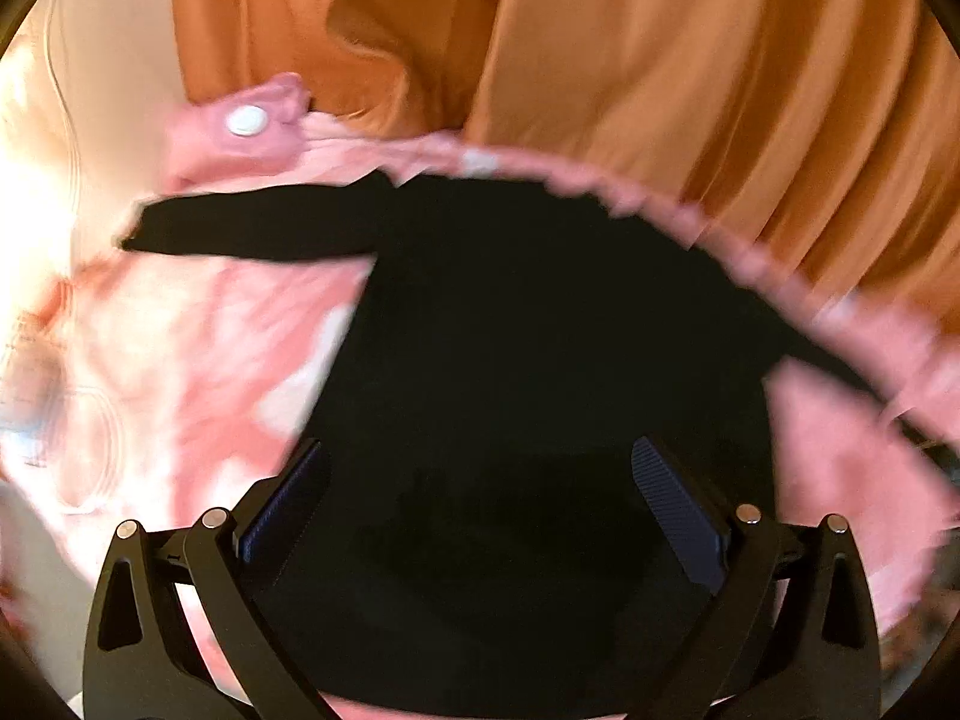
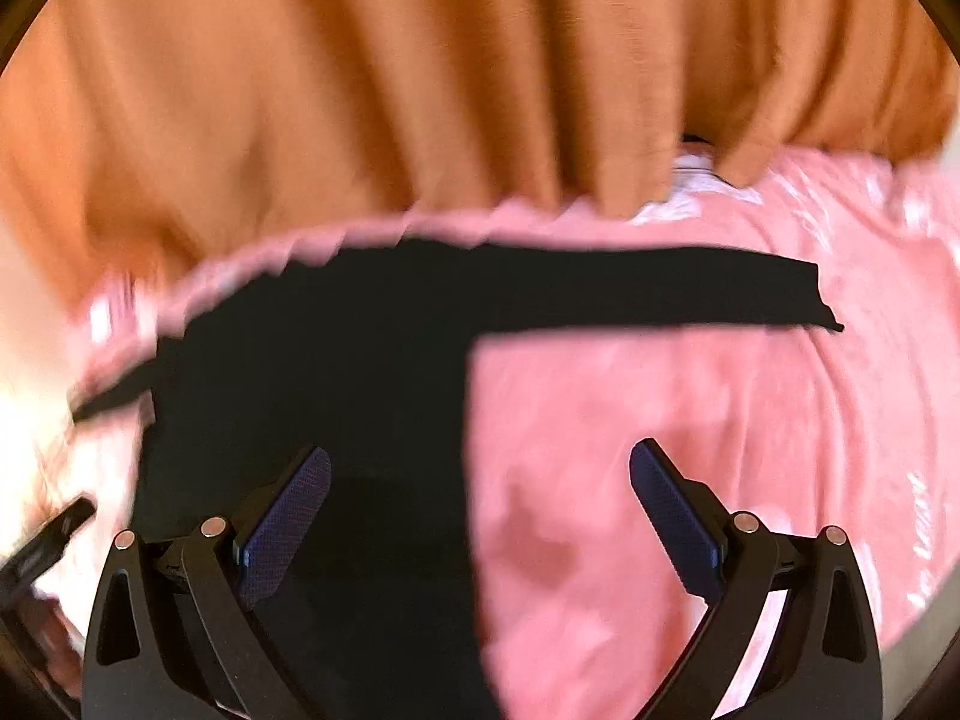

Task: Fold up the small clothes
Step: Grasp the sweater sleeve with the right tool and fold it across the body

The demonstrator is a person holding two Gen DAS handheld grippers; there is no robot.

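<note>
Left gripper (image 1: 480, 498): fingers spread wide, nothing between them, above black garment (image 1: 510, 330).
Right gripper (image 2: 480, 504): fingers likewise apart and empty, over the garment's edge.
Black garment: spread flat on pink cloth (image 2: 690, 450), one sleeve (image 2: 660, 294) stretched sideways.
Orange fabric (image 2: 420, 90): hangs in folds behind the pink cloth.
White snap (image 1: 246, 120): on a pink tab.

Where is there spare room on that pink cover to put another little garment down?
Beside the black garment: a wide bare stretch of pink cover under its long sleeve, ahead of the open right gripper. A smaller patch lies under the other sleeve. The middle is taken, and orange fabric crowds the far edge.
</note>
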